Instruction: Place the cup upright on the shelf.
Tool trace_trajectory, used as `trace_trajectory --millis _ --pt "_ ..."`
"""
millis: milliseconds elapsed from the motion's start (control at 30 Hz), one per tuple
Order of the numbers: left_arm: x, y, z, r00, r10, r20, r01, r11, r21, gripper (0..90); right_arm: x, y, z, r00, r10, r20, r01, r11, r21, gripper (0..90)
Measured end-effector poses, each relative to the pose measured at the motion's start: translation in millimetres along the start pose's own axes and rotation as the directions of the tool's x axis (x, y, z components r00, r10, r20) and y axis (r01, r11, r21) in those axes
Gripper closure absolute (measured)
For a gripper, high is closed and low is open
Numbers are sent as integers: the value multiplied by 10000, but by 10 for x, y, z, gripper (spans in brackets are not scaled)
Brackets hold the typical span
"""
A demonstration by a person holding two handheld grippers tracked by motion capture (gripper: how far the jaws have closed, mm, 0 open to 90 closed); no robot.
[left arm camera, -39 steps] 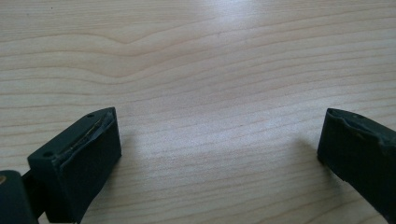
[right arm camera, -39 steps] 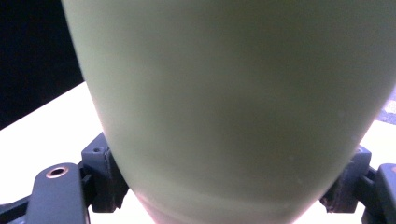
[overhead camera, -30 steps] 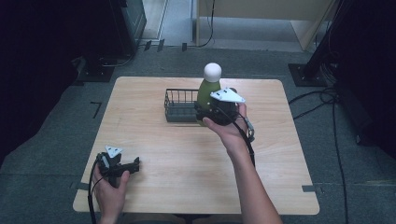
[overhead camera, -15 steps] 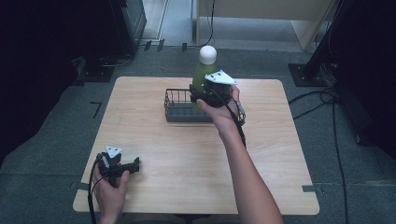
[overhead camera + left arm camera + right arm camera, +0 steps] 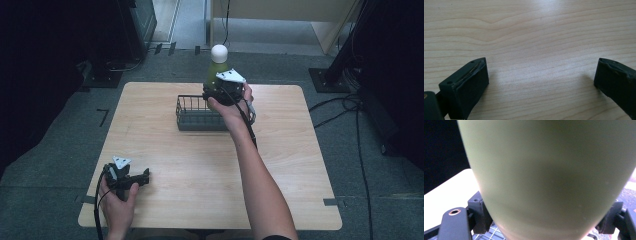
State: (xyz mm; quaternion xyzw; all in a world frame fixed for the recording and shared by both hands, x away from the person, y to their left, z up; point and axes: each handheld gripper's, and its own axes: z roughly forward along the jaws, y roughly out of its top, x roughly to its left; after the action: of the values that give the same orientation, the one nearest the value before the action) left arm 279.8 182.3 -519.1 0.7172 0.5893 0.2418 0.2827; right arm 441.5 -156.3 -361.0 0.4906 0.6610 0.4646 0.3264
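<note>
A green bottle point(image 5: 216, 71) with a white round cap stands upright in my right gripper point(image 5: 220, 92), which is shut on its lower body and holds it above the right end of a black wire basket point(image 5: 192, 120). In the right gripper view the bottle's pale green side point(image 5: 549, 177) is pressed between both black pads point(image 5: 480, 216). My left gripper point(image 5: 145, 176) rests low at the table's front left corner, open, with bare wood between its two pads point(image 5: 469, 82).
The wooden table point(image 5: 280, 165) has free room across its front and right side. Dark equipment stands beyond the far left corner. Cables point(image 5: 350, 107) trail on the grey floor at the right.
My right gripper has carried the bottle to the left and toward the far edge, from beside the basket's right end to over it. The left gripper has stayed put.
</note>
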Motion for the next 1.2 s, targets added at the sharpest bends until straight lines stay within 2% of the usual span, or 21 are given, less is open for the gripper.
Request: trace_trajectory --millis 100,367,467,500,567,733,900,1000,1133,1200 --pt "-1 0 0 10000 -5 -4 5 10000 -1 0 0 -77 93 10000 12 61 -14 9996 278 201" --pt "-1 0 0 10000 -3 -2 3 10000 1 0 24 -232 211 9999 -144 89 138 9982 581 201" --pt "-1 0 0 10000 -7 -2 7 10000 0 0 22 -311 262 10000 -2 40 -2 9970 777 201" --pt "-1 0 0 10000 -4 -2 4 10000 2 0 22 -364 280 9999 98 63 -102 9982 598 201" --pt "-1 0 0 10000 -4 -3 4 10000 2 0 16 -364 282 9999 136 1 -135 9977 662 201" --pt "0 0 0 10000 4 -3 -4 10000 4 0 5 -386 325 9988 391 281 -407 9975 571 199" --pt "0 0 0 10000 4 -3 -4 10000 6 0 -7 -403 318 9993 318 190 -330 9972 667 198" --pt "0 0 -1 10000 2 -2 -2 10000 6 0 -22 -404 305 9987 505 100 -512 9957 771 192" --pt "0 0 0 10000 3 -2 -3 10000 7 0 -39 -401 297 9972 742 -32 -735 9926 964 151" --pt "0 0 -1 10000 2 -2 -2 10000 7 0 -51 -411 283 9977 657 -139 -639 9923 1057 127"
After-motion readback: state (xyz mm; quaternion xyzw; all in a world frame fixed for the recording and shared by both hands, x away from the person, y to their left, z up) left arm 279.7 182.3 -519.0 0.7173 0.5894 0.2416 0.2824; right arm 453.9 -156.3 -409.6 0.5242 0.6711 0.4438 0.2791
